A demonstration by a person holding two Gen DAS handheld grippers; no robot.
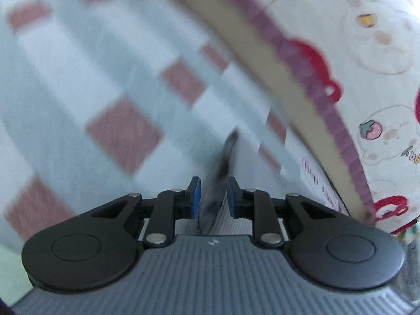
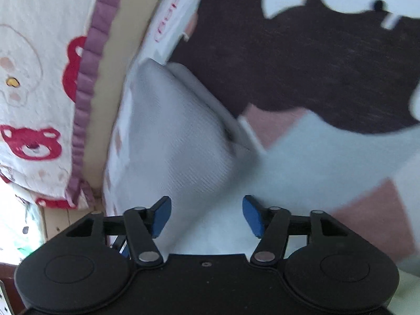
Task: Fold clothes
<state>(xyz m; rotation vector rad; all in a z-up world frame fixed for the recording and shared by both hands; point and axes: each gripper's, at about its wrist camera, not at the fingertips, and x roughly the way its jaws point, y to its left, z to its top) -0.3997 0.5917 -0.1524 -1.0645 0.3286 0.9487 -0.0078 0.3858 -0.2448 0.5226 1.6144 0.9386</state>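
In the left wrist view, a checked sheet (image 1: 105, 84) of pale blue, white and dull pink squares fills the left and middle, blurred. The left tongs (image 1: 213, 197) are nearly closed, their blue pads (image 1: 195, 197) pinching a thin upright fold of grey cloth (image 1: 218, 178) that runs up between them. To the right, a tan band and a purple frill (image 1: 309, 78) edge a cream quilt (image 1: 372, 52) printed with red bears.

In the right wrist view, the same quilt (image 2: 34, 78) and frill (image 2: 86, 84) lie at the left. Beside them, in the middle, the cloth (image 2: 178, 144) sits as a soft grey-white heap on the sheet (image 2: 328, 162), its near edge reaching down between the pads. The right tongs (image 2: 206, 215) stand wide apart, pads (image 2: 161, 216) clear of the fabric, gripping nothing. At the upper right lies a dark brown fabric (image 2: 302, 60) with white and yellow shapes.
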